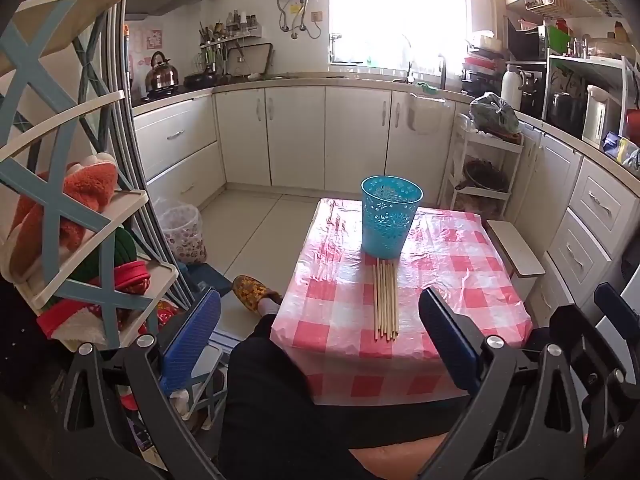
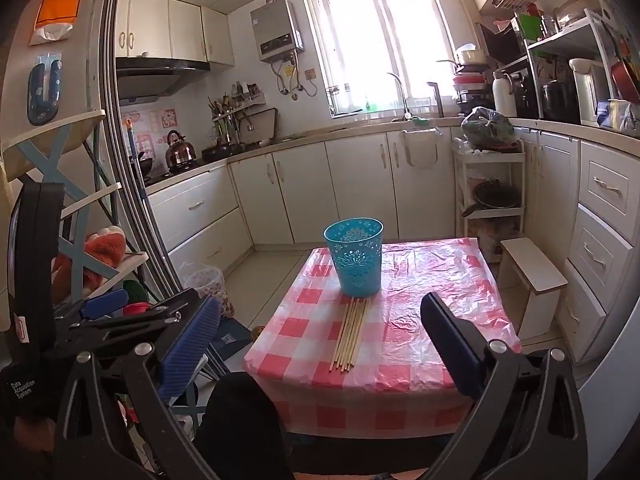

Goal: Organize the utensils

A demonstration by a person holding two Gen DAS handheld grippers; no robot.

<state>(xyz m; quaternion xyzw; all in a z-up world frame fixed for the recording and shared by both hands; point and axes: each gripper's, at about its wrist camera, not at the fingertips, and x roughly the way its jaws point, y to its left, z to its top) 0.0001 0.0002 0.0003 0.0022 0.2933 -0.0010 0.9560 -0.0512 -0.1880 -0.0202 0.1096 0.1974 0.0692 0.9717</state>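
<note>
Plainly, both grippers stand with their jaws wide apart and nothing between them, held back at the near edge of the table (image 2: 432, 280) above the person's lap. The left gripper (image 1: 320, 344) looks slightly down over the checked cloth, and the bundle of wooden chopsticks (image 1: 385, 300) lies straight ahead of it, between the lines of its two fingers but still well beyond their tips. The right gripper (image 2: 320, 348) sees the same chopsticks (image 2: 351, 334) ahead and a little left of centre. Their long axis runs away from the person, near ends toward the table's front edge and far ends just at the foot of the turquoise perforated basket (image 1: 391, 222), which stands upright directly behind them; in the right wrist view the basket (image 2: 355, 258) sits likewise at their far tips. Neither gripper is clearly nearer, though the sticks line up more squarely with the left one. Since the sticks lie along the approach, a grasp would probably need the jaws closing across their width.
</note>
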